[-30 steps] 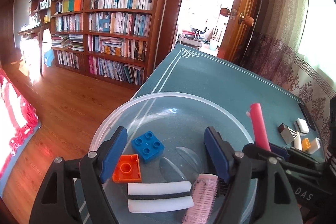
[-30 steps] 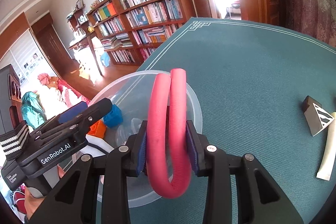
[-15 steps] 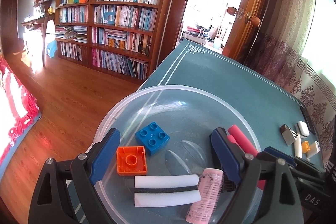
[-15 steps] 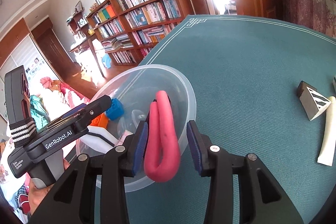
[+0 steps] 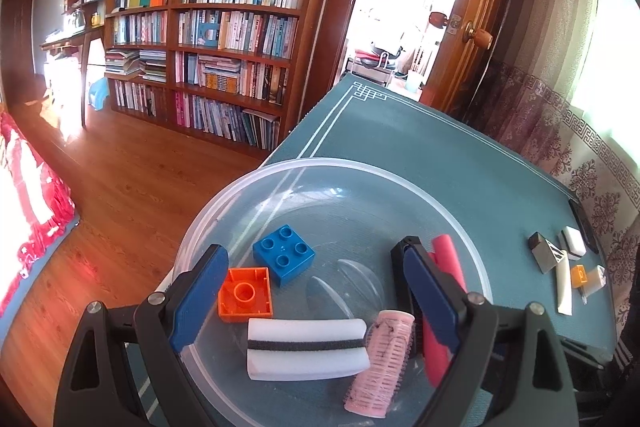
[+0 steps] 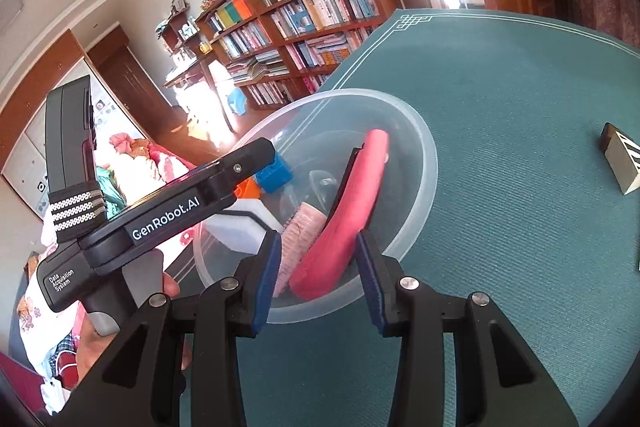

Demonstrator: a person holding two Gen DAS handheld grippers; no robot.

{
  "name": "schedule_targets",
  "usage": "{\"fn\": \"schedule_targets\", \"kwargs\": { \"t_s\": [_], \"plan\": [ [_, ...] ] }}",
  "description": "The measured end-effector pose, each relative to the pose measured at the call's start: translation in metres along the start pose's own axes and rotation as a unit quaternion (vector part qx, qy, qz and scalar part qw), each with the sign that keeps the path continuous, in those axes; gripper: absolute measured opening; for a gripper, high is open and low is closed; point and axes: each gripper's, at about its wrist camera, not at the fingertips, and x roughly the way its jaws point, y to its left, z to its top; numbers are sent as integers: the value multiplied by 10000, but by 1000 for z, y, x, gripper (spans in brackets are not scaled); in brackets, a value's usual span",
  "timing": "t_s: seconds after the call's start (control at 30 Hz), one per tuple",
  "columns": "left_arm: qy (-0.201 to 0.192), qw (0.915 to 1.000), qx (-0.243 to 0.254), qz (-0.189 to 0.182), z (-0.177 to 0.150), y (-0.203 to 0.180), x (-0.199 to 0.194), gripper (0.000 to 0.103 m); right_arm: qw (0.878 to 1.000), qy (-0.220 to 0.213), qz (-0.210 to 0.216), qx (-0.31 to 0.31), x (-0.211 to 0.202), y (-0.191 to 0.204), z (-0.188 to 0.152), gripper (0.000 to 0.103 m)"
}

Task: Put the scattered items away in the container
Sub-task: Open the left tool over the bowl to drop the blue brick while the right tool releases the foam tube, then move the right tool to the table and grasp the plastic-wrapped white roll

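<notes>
Released since a second ago, the red foam tube point(image 6: 352, 203) lies in the clear bowl point(image 6: 424, 163) on the teal worktop point(image 6: 500, 87), bookshelves point(image 5: 224, 39) beyond. Right hand-held gripper point(image 6: 316, 267) gapes empty just near it; left hand-held gripper point(image 5: 316, 291) hangs wide open above.

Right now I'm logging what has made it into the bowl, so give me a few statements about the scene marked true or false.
1. The red foam tube lies inside the clear bowl. True.
2. The right gripper is clamped on the tube. False: its jaws stand open, clear of it.
3. The blue brick is in the bowl. True.
4. The pink hair roller sits out on the tablecloth. False: it is in the bowl.
5. The left gripper holds the orange brick. False: it is open and holds nothing.
</notes>
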Motion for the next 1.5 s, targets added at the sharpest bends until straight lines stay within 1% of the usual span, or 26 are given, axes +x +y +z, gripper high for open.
{"fn": "schedule_targets", "kwargs": {
  "t_s": [0.1,0.23,0.33,0.43,0.6,0.83,1.03,1.27,1.5],
  "plan": [
    [-16,10000,2,20,0,0,-2,92,10000,-57,37,-2,-7,-1,-3,42],
    [18,10000,29,-21,-1,-5,-2,92,9998,-200,-74,56,-23,-7,-10,42],
    [83,9999,127,-54,-4,-13,0,92,9990,-302,-316,96,-35,-17,-16,42],
    [128,9994,310,-8,-6,-26,2,93,9972,-372,-632,169,-46,-30,-22,42],
    [193,9981,587,-34,-10,-50,3,93,9931,-457,-955,499,-64,-61,-35,42],
    [200,9953,941,-91,-15,-82,1,93,9837,-708,-1330,986,-97,-108,-43,42],
    [229,9917,1254,-174,-20,-113,1,93,9727,-918,-1528,1485,-122,-145,-51,42],
    [267,9848,1704,-200,-30,-154,2,93,9632,-1076,-1623,1853,-142,-173,-57,42],
    [380,9773,2058,-333,-42,-189,7,93,9536,-1162,-1806,2109,-158,-197,-64,42]
  ]
}}
